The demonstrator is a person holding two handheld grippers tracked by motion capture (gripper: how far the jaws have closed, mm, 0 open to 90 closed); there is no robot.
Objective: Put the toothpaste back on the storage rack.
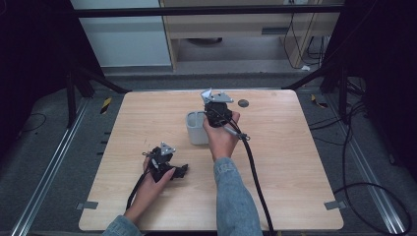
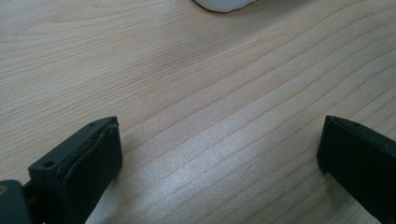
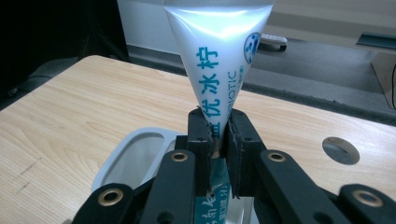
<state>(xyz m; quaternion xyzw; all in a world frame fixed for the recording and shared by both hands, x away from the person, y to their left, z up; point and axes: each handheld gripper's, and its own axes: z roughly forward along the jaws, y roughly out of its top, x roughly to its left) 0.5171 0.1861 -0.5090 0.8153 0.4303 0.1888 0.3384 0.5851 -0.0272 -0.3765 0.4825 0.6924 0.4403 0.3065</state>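
A white tube (image 3: 217, 56) with blue lettering stands upright, its flat crimped end on top. My right gripper (image 3: 218, 135) is shut on the tube's middle. The tube's lower end hangs over the open mouth of a pale grey cup (image 3: 140, 154). In the high view the right gripper (image 1: 216, 109) is held just right of and above the cup (image 1: 196, 129) at mid-table. My left gripper (image 1: 167, 164) rests low on the table at the front left. Its jaws (image 2: 219, 149) stand wide open over bare wood, with the cup's base (image 2: 224, 4) farther ahead.
The wooden table (image 1: 295, 162) has a round cable hole (image 1: 243, 103) near its far edge, right of the cup. The right gripper's black cable (image 1: 255, 172) trails across the table toward the front edge. Dark frame legs and floor cables surround the table.
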